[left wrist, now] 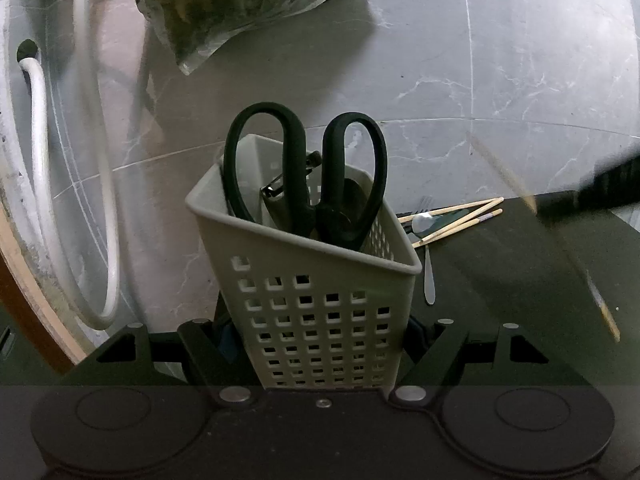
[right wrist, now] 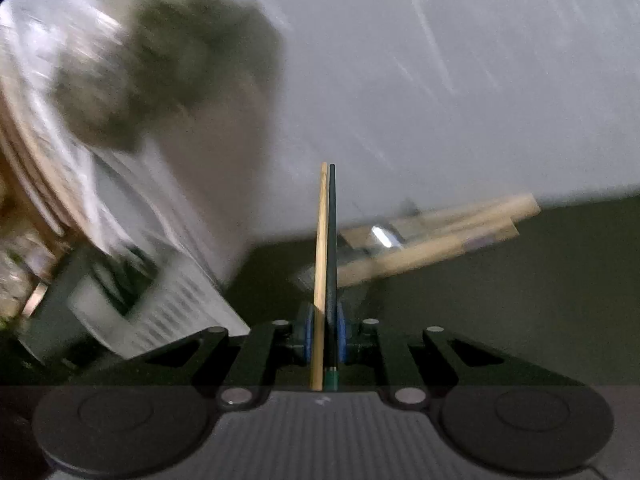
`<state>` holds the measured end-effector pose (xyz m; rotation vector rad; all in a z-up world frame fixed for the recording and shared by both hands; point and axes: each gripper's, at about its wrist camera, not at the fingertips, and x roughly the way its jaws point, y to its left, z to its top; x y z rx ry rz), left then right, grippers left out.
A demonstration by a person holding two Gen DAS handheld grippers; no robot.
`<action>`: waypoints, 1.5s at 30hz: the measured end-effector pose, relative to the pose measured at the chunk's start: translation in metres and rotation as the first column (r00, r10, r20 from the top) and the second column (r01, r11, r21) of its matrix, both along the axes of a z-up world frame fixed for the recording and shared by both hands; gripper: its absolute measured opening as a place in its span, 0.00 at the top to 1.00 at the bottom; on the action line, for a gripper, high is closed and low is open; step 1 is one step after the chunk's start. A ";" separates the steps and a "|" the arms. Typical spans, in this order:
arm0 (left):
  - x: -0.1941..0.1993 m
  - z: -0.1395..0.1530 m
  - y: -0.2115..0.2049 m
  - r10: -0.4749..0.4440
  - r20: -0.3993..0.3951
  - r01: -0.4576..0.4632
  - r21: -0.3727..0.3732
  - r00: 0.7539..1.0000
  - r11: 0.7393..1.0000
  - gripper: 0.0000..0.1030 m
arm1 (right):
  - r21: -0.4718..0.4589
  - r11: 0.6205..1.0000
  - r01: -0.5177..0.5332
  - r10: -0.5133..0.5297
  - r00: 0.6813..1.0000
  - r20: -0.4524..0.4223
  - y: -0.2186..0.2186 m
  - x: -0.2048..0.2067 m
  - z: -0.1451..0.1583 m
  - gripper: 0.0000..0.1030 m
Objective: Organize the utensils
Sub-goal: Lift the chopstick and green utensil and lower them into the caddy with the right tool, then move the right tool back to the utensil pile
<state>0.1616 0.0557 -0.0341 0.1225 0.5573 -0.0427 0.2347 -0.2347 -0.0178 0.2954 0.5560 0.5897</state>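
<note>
My left gripper (left wrist: 316, 332) is shut on a grey perforated utensil basket (left wrist: 312, 292), which leans slightly. Black-handled scissors (left wrist: 304, 184) and a small metal tool stand in it. My right gripper (right wrist: 323, 332) is shut on two chopsticks, a wooden chopstick (right wrist: 321, 248) and a dark green chopstick (right wrist: 331, 240), pointing forward. The right gripper shows blurred at the right in the left wrist view (left wrist: 592, 194), with its chopsticks (left wrist: 520, 188) streaked. Several wooden chopsticks (left wrist: 460, 216), a spoon (left wrist: 427, 256) and a fork lie on the dark table beyond the basket.
The dark green table (left wrist: 540, 280) ends just past the loose utensils. Below is grey marble floor (left wrist: 440, 60). A clear bag of greens (left wrist: 248, 0) and white hoses (left wrist: 40, 152) lie on the floor at the left. The right wrist view is motion-blurred.
</note>
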 end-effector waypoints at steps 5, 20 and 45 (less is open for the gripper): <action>0.000 0.000 0.000 -0.004 -0.001 0.004 0.000 1.000 1.000 0.25 | 0.157 0.980 -0.124 0.083 0.967 0.242 0.029 -0.014 0.055 0.87; 0.001 0.001 -0.001 -0.012 -0.010 0.012 0.007 1.000 1.000 0.25 | 0.137 0.947 -0.292 0.196 0.858 0.474 0.137 -0.008 0.038 0.87; 0.001 -0.001 0.000 -0.009 -0.003 0.009 0.004 1.000 1.000 0.25 | 0.005 0.959 -0.284 0.257 0.874 0.412 0.106 -0.046 0.003 0.38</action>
